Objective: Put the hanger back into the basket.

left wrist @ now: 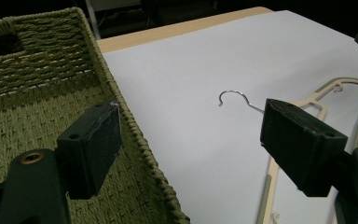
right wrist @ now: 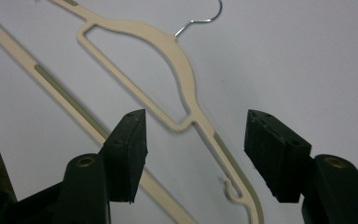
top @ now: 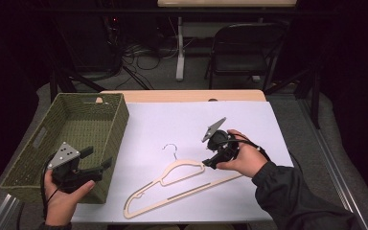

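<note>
From the high view, your left tool [top: 96, 163] hangs over the near right corner of the green woven basket [top: 43, 143], which sits at the left side of the worktop [top: 182, 96]. Its jaws stand apart and hold nothing. The cream hanger [top: 172, 184] lies flat on the white sheet [top: 249, 124] that covers the worktop, near its front edge, with the wire hook [top: 171, 148] pointing away from you. Your right tool [top: 210, 163] is at the hanger's right shoulder, just above it; from here you cannot tell whether it touches. A dark folding chair [top: 239, 48] stands on the floor beyond the worktop.

In the left gripper view, your left tool [left wrist: 186, 144] has its jaws spread wide with nothing between them. The left jaw sits over the basket's [left wrist: 37, 102] woven rim, the right jaw over the sheet [left wrist: 186, 84]. The hanger [left wrist: 317, 100] lies farther off on the sheet, partly behind the right jaw, and its hook [left wrist: 235, 98] curls free on the white.

In the right gripper view, your right tool [right wrist: 193, 151] is also wide open and holds nothing. The hanger's [right wrist: 182, 74] shoulder arm runs down between the two jaws, closer to the middle than to either pad, and neither pad touches it. The small notch hook [right wrist: 230, 189] on that arm sits low between the jaws. The wire hook [right wrist: 205, 16] shows at the top edge, and the long bottom bar [right wrist: 60, 93] crosses behind the left jaw.
</note>
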`<action>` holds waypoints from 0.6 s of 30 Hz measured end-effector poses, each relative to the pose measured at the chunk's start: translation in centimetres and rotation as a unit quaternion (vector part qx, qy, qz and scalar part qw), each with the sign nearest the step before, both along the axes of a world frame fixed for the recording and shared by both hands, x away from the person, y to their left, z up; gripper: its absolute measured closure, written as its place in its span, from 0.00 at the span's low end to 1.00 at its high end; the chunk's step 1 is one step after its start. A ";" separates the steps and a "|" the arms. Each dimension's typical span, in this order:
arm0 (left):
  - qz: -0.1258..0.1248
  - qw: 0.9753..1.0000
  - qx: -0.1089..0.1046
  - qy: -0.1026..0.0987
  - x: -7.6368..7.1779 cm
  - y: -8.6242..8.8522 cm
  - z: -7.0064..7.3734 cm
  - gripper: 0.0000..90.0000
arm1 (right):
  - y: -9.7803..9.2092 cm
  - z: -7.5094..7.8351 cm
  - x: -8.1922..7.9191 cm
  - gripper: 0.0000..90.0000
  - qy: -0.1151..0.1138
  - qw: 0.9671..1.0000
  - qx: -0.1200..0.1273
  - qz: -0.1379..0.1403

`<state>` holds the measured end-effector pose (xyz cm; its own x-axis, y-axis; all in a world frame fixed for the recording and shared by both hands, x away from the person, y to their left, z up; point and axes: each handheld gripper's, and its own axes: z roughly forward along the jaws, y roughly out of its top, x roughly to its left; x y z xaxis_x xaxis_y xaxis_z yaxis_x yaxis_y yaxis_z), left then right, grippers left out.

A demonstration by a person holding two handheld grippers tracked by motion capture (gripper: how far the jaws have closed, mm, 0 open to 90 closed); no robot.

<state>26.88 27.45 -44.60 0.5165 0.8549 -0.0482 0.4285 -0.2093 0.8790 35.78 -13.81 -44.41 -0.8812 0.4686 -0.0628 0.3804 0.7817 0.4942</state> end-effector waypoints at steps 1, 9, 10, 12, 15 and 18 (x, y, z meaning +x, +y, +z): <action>0.000 1.000 0.001 0.000 0.0 0.0 0.0 0.23 | 0.4 0.1 0.0 0.44 0.000 1.000 -0.002 0.004; 0.000 1.000 0.000 -0.001 0.0 0.0 0.0 0.23 | 3.8 0.8 0.2 0.47 0.008 0.999 -0.008 0.042; 0.000 1.000 0.000 -0.001 0.0 0.0 0.0 0.23 | 3.8 0.8 0.2 0.47 0.008 0.999 -0.008 0.042; -0.001 1.000 0.000 -0.002 -0.1 0.0 0.0 0.23 | 5.3 1.0 0.4 0.47 0.006 0.998 -0.024 0.063; -0.001 1.000 0.000 -0.001 -0.1 0.1 0.1 0.23 | 6.5 0.9 0.5 0.48 0.013 0.996 -0.025 0.079; 0.000 1.000 -0.001 -0.001 -0.1 0.2 0.1 0.23 | 7.8 0.6 0.8 0.48 0.011 0.995 -0.035 0.094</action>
